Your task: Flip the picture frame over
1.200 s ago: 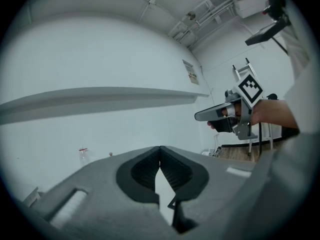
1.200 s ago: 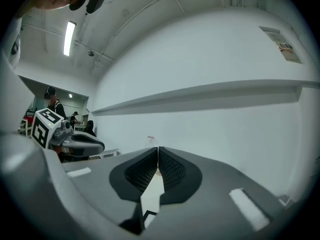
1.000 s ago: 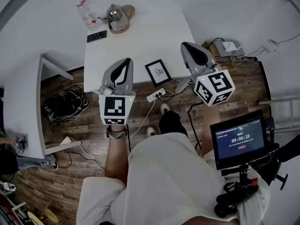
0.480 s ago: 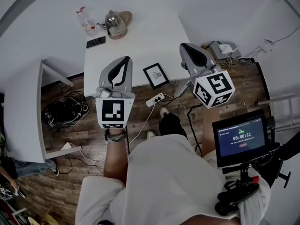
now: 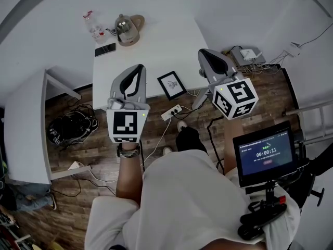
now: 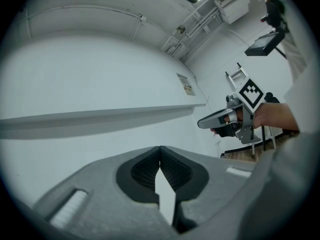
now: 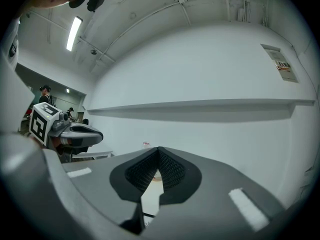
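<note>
The picture frame (image 5: 172, 84), black-edged with a small drawing facing up, lies near the front edge of the white table (image 5: 156, 40). My left gripper (image 5: 139, 67) hovers over the table just left of the frame, its jaws shut and nothing between them (image 6: 160, 149). My right gripper (image 5: 202, 53) hangs by the table's right edge, to the right of the frame, also shut and empty (image 7: 159, 149). Both point level at the white wall. Each gripper view shows the other gripper: the right gripper (image 6: 220, 120) and the left gripper (image 7: 75, 131). Neither touches the frame.
A kettle (image 5: 126, 27), a bottle (image 5: 92, 22) and a phone (image 5: 105, 49) sit at the table's far left. A power strip (image 5: 173, 110) and cables lie on the wooden floor below. A second white table (image 5: 31, 113) stands left, a screen on a stand (image 5: 265, 152) right.
Both grippers have risen a little and stayed shut. The picture frame has not moved on the table.
</note>
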### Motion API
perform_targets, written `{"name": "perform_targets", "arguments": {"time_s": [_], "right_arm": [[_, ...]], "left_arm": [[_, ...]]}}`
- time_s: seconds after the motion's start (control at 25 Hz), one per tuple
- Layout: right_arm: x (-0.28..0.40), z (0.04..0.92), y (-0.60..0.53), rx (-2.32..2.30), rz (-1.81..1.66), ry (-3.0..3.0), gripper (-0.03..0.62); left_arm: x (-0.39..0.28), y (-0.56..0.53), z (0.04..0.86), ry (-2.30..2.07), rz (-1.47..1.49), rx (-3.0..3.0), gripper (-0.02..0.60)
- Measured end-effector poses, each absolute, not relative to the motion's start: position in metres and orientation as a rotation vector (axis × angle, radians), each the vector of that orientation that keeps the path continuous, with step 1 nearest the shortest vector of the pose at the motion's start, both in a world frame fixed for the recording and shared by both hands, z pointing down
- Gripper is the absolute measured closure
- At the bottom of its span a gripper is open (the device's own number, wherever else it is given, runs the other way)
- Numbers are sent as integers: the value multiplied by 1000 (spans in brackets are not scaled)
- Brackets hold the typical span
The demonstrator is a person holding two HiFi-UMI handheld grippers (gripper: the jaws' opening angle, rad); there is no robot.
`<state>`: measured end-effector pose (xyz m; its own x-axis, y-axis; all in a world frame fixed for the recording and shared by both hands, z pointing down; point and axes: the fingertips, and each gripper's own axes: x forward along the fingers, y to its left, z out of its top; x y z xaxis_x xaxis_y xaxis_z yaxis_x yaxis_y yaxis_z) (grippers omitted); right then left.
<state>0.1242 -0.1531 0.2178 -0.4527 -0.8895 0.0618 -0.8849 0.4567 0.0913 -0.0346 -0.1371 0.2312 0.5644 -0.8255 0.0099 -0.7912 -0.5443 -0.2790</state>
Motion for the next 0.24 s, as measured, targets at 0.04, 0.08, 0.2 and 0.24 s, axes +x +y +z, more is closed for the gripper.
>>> {"name": "perform_targets", "arguments": {"time_s": [0.04,0.08,0.2,0.24], "right_arm": [[130,217,-148,1590,-71,-2596,591],[134,218,-145,1593,-71,-2596,591],[141,218,-140,1596,-68,-2595,591],[143,218,-137,1597,-68,-2594,591]], "left_arm": [[-29,-132,230,1345,-203,-2553,577],[-25,-129,230,1343,-203,-2551,577],[-17,-123,231,1339,-207,-2552,577],[-15,-121,231,1338,-208,-2554,577]]}}
